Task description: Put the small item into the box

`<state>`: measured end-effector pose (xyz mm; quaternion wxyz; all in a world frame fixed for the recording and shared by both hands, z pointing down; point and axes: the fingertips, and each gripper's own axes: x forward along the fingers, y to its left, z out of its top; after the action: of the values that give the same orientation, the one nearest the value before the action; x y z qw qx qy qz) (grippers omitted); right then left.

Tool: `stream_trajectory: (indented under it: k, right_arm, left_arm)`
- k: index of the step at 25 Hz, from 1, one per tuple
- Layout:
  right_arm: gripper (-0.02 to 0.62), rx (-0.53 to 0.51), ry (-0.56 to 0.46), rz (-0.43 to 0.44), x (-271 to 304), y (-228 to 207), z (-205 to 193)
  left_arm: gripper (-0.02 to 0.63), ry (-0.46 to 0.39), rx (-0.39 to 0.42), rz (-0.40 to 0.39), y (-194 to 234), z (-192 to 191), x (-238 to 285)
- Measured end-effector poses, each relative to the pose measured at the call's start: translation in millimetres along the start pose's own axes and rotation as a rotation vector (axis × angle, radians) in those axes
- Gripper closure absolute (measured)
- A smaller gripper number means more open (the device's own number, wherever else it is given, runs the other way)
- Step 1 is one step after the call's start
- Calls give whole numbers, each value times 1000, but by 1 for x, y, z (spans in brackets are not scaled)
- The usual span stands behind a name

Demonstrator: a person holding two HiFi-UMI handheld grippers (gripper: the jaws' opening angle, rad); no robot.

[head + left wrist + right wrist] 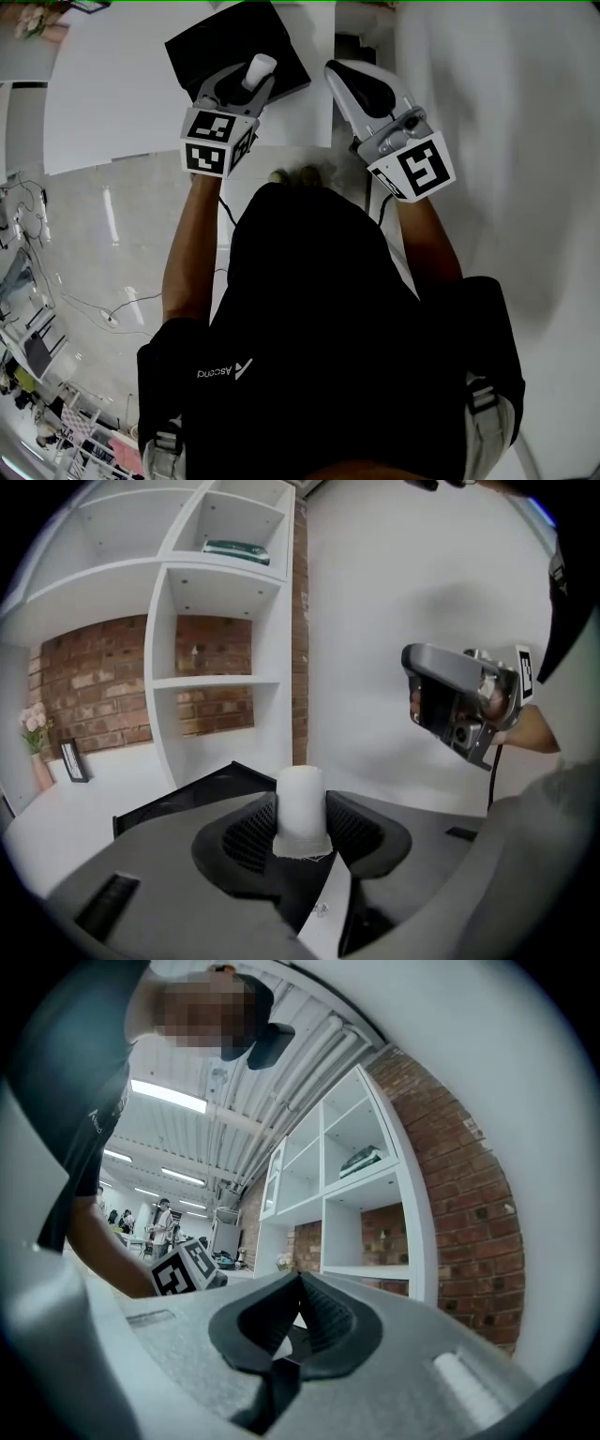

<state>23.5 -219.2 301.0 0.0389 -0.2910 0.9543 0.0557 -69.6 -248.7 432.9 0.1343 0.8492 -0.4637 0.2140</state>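
The small item [260, 67] is a white capped cylinder, and my left gripper [253, 82] is shut on it. It stands upright between the jaws [300, 810], held over the near edge of the black box [220, 37]. That box lies flat on the white table, and its rim [173, 797] shows just past the left jaws. My right gripper [337, 73] hovers to the right of the box, raised and tilted, with its jaws shut and empty [300, 1281]. It also shows in the left gripper view [457, 705], held by a hand.
The white table [131, 94] ends at a grey floor with cables [103, 309] on the left. A white shelf unit [220, 658] stands against a brick wall beyond the table. A flower vase [37, 752] and a small frame [73, 759] stand far left.
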Motion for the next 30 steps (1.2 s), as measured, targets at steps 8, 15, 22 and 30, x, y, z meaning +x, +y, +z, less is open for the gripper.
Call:
stream_trajectory:
  k: [8,15,22,30]
  right_arm:
    - [594,-6,14,-32,16,-13,-7]
    - [594,1,24,-53,23,-24,-21]
    - [594,16,31,-79,20,-36,-30]
    - [594,30,40,-102,18,-45,-38]
  left_arm:
    - [443,203,-11,-55,13,-28,39]
    - [442,324,-26,-78,18,-52,65]
    - [442,430,-49,-78,21,-76,87]
    - [439,471,-33,-51,30,-90,99]
